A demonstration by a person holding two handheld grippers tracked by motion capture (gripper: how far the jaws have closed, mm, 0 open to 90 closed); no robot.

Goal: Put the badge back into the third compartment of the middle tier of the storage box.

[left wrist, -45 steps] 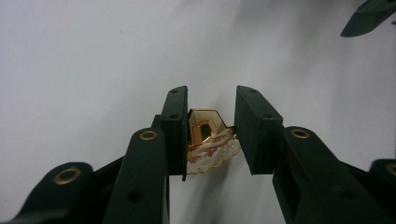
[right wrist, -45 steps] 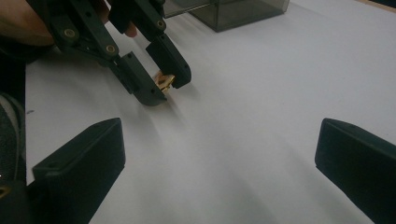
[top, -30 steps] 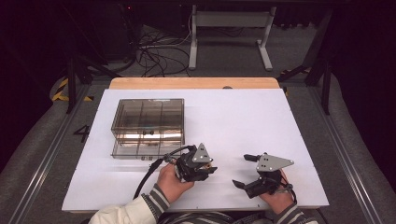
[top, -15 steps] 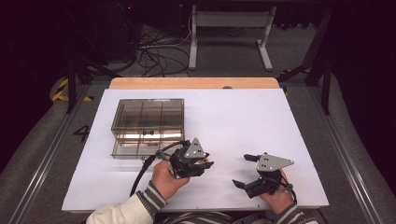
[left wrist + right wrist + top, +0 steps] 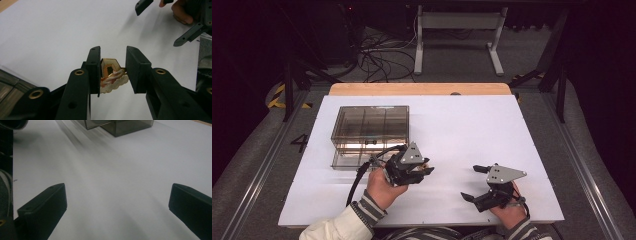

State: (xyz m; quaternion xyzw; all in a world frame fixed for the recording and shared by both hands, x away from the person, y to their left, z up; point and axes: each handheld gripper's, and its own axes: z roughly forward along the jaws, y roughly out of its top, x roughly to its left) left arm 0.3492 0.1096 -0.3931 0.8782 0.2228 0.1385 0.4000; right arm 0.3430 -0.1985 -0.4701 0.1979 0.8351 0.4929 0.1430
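Gold piece in my left gripper [image 5: 113, 72]

My gold ornament [image 5: 111, 75], shiny, angular with white strands, sits pinched between the jaws, above the white table [image 5: 62, 32].

Gold-and-white trinket [image 5: 112, 75], smoky-brown box [image 5: 369, 130]

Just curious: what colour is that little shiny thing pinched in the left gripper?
Golden, with white and reddish trim: the small shiny trinket, clearest in the left gripper view.

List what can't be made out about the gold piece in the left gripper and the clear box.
- Gold piece: left gripper view; its sides sit behind the black pads, so its shape is unclear.
- Same piece, high view: too small, under the left gripper.
- Clear box: high view; contents too small and dim. Right gripper view: cut by the top edge.
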